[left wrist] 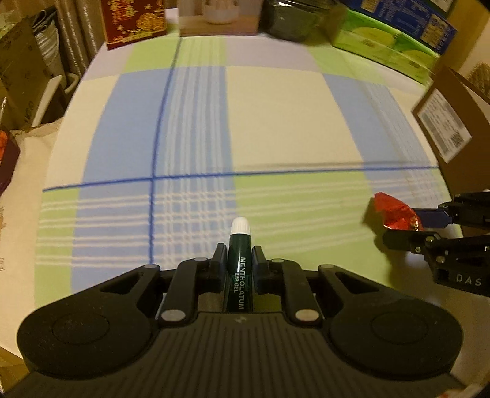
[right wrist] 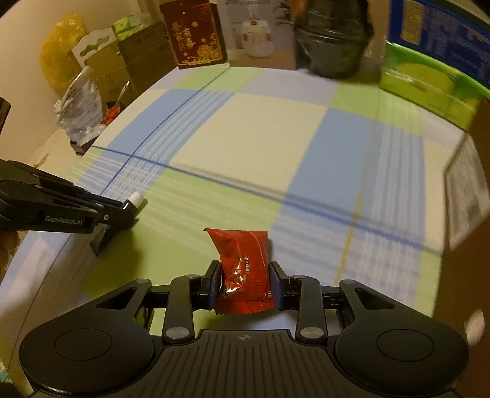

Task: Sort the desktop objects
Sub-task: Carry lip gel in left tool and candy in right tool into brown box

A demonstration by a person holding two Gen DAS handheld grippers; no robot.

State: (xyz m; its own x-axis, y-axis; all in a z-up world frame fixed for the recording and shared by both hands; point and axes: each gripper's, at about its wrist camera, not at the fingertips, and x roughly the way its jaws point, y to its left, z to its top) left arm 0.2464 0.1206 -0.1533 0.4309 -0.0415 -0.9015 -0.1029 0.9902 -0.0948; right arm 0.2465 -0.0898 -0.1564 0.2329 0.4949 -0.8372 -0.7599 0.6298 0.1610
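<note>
While our left tongs grip the green lip gel tube above the checked table, the left view shows a red box, green packs and a cardboard box around its far and right edges. From the right view, our right tongs pinch a red snack packet; a dark jar stands far ahead.
</note>
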